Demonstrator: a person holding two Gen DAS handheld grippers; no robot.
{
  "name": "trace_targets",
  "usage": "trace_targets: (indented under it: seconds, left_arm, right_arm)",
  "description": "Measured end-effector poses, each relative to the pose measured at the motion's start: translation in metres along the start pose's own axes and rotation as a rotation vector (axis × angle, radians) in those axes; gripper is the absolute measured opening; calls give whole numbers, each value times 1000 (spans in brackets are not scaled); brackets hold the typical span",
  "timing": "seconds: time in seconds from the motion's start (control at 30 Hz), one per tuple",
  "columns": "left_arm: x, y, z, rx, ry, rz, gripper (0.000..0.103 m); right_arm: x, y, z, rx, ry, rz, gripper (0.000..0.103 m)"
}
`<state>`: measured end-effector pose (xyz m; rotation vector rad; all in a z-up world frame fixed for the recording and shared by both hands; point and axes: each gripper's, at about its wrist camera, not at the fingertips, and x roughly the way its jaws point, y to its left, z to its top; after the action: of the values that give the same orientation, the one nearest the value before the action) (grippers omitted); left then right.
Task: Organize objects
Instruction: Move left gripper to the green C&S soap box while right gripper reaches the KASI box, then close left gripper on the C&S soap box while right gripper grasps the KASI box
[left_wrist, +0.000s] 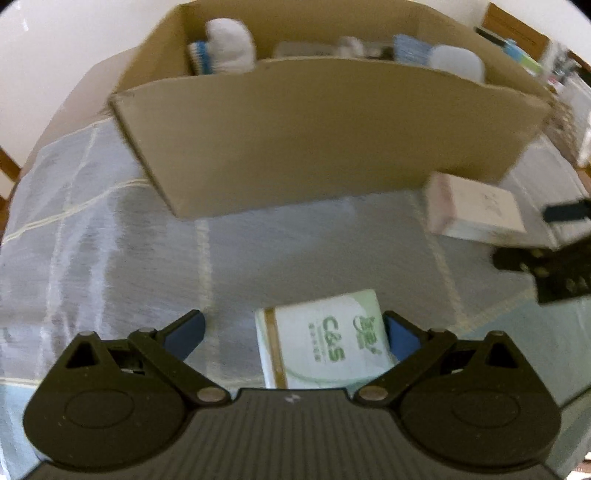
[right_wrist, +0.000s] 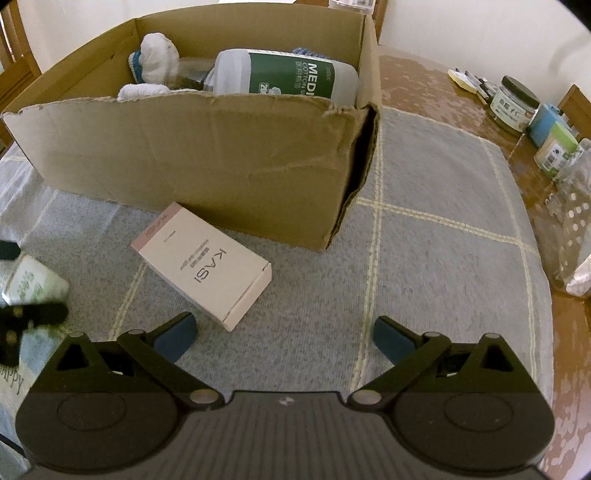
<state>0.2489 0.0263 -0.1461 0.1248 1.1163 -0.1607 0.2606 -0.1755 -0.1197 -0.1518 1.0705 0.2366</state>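
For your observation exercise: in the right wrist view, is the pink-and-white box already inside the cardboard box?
No. The pink-and-white box lies on the cloth in front of the cardboard box, outside its front wall.

A home dining room, by the look of it — wooden chairs flank a table under a checked cloth. Ahead of the tool sits a cardboard box of toiletries; jars (labels unreadable) crowd the far right.
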Motion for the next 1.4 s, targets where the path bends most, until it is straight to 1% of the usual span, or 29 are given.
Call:
trace_targets:
  seconds: [0.17,0.3,0.47,0.57,0.67,0.77,0.93,1.03,1.13,1.3,1.4]
  left_arm:
    - [3,21,5,-49,-19,55,101]
    - [4,32,7,-77,-18,77,101]
    - [0,34,5,-67,-18,81,101]
    - [-4,37,2,-74,-19,70,101]
    - [-7,41,7,-90,-26,57,101]
    - [-10,45,14,-100,-35,49,101]
    - [-10,49,18,-111,-40,43,101]
    - [-10,49,16,-123,-30,31,101]
    - [-9,49,15,-132,-22,20,101]
    - [-9,49,12,-144,-6,5,101]
    - [-9,49,7,-159,12,10,101]
  right_arm:
    - [0,4,-1,-9,25,14,103]
    - [-3,16,-2,-14,32,67,103]
    - [1,35,10,-19,20,135,103]
    - [10,45,22,-49,12,109,103]
    - [16,49,29,-51,-1,101,103]
    - [19,52,36,-40,-7,108,103]
    - [25,55,44,0,-29,74,103]
    - [28,55,46,13,-30,38,103]
    - [30,50,45,13,-28,-5,103]
    - [28,31,38,31,-38,-14,103]
    - [26,22,35,33,-38,-15,103]
